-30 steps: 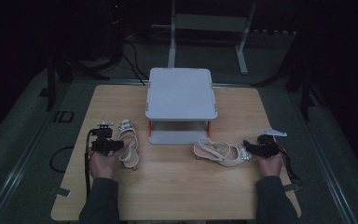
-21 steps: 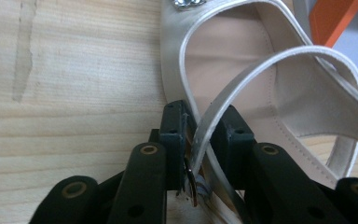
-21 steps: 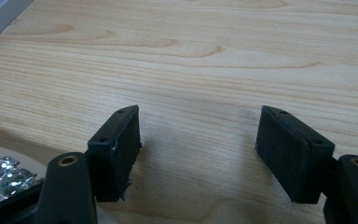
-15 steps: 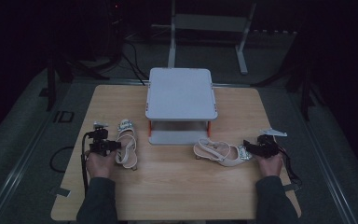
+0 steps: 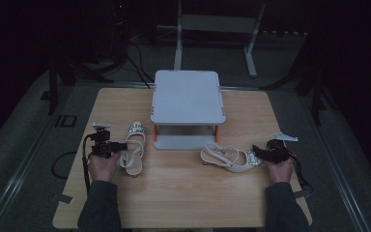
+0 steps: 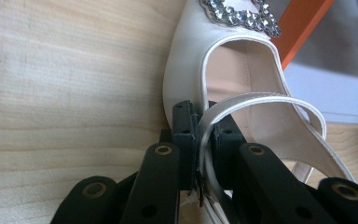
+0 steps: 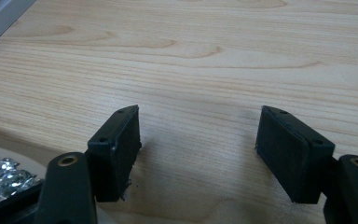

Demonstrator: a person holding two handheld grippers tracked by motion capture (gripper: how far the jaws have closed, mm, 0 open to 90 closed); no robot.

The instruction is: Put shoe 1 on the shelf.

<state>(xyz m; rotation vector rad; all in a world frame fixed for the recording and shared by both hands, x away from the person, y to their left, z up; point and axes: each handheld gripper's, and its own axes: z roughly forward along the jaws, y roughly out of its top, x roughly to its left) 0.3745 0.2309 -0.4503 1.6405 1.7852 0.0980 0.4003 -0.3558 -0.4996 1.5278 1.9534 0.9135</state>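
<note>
Left gripper (image 6: 200, 154) is clamping the sandal strap (image 6: 261, 100); right gripper (image 7: 198, 149) is gaping wide, empty. Lift slowly, keeping the strap centred.

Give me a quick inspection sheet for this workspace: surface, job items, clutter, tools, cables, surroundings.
Surface: light wooden table, bare grain, no spills seen.
Job's things: left white sandal with jewelled buckle, upright; right white sandal lying on its side; grey two-tier stand with orange legs at table centre.
Clutter: nothing seen.
Grippers: left tool shut on the left sandal's strap; right tool open over bare wood, beside the right sandal's buckle end.
Cables: one trails from each tool; loose cables on floor behind the table.
Surroundings: dark room, grey floor, metal frame behind.
</note>
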